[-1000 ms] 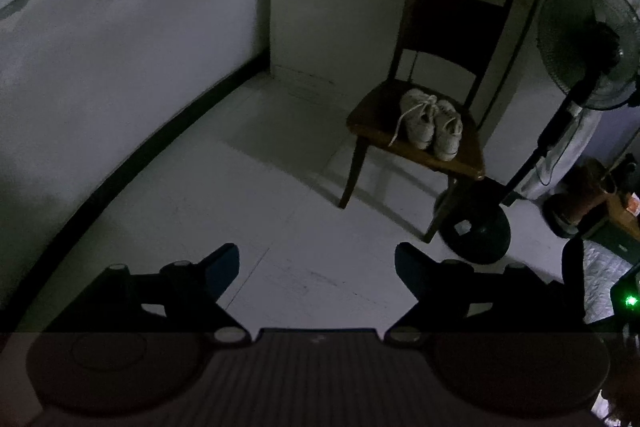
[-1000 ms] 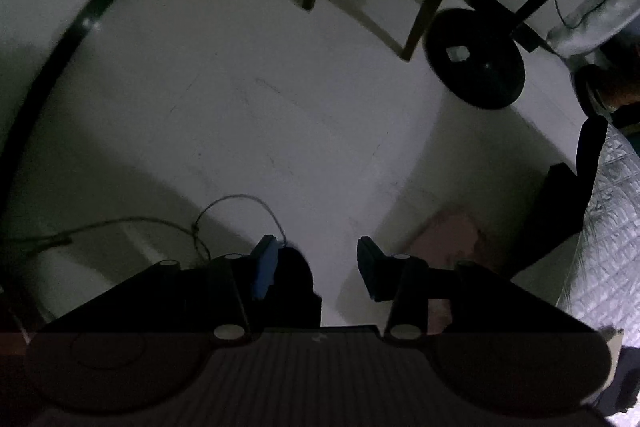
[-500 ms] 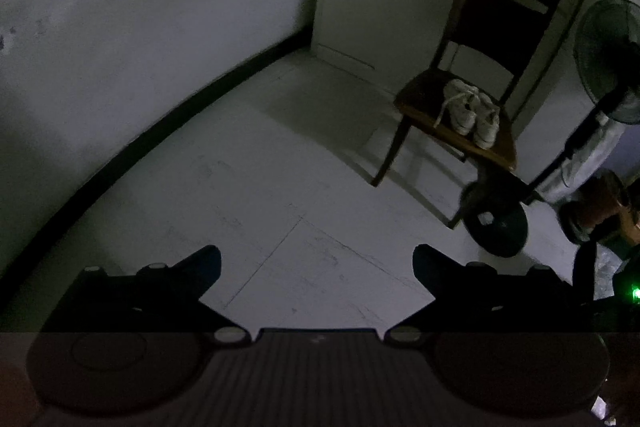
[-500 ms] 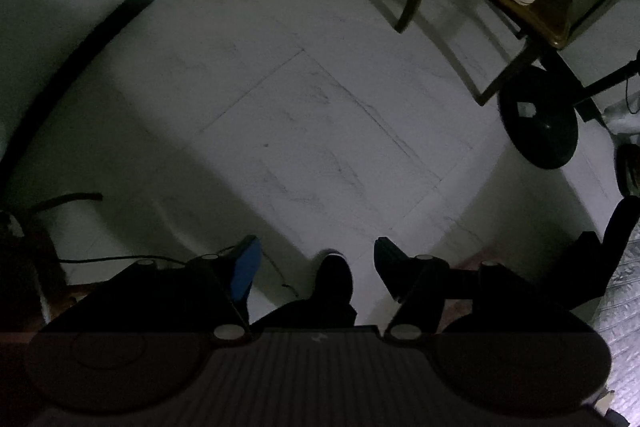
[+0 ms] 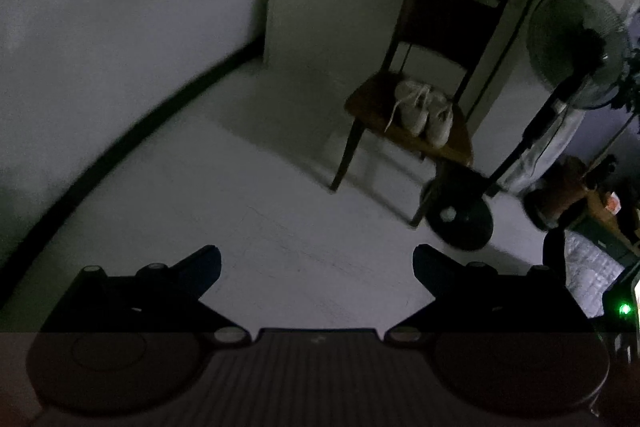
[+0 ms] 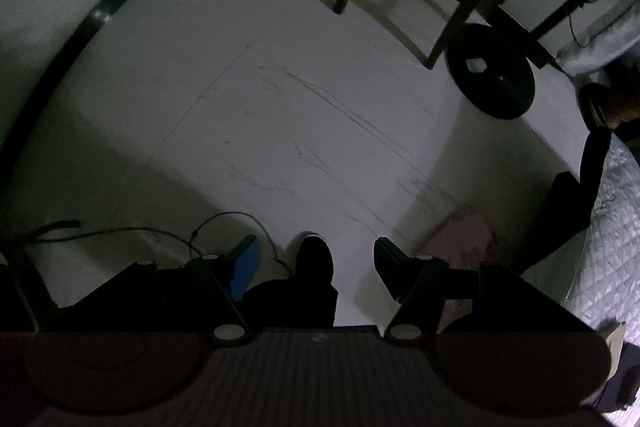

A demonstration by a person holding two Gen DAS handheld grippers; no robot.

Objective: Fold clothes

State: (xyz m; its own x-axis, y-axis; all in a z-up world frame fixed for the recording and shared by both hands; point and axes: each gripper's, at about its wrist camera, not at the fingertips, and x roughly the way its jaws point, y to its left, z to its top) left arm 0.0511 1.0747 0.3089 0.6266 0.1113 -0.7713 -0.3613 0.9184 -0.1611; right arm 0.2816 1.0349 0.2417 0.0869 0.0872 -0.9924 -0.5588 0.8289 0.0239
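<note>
No garment lies between the fingers of either gripper. My left gripper (image 5: 316,263) is open and empty, held above a pale tiled floor and pointing toward a wooden chair (image 5: 404,131). My right gripper (image 6: 316,259) is open and empty, pointing down at the floor, with the person's dark shoe (image 6: 316,263) below it between the fingers. A dark cloth (image 6: 576,203) hangs over the edge of a quilted grey bed (image 6: 612,247) at the right. A pinkish flat piece (image 6: 460,235) lies on the floor near the right finger; what it is cannot be told.
White sneakers (image 5: 424,115) sit on the chair seat. A standing fan (image 5: 576,47) with a round black base (image 5: 460,219) stands right of the chair. A cable (image 6: 224,223) runs across the floor at lower left. A wall with dark skirting (image 5: 132,143) curves along the left.
Both cameras swung about the room. The left view tilted down and now back up toward the chair. The right view moved back so the chair sits at its top edge. Both grippers stayed open.
</note>
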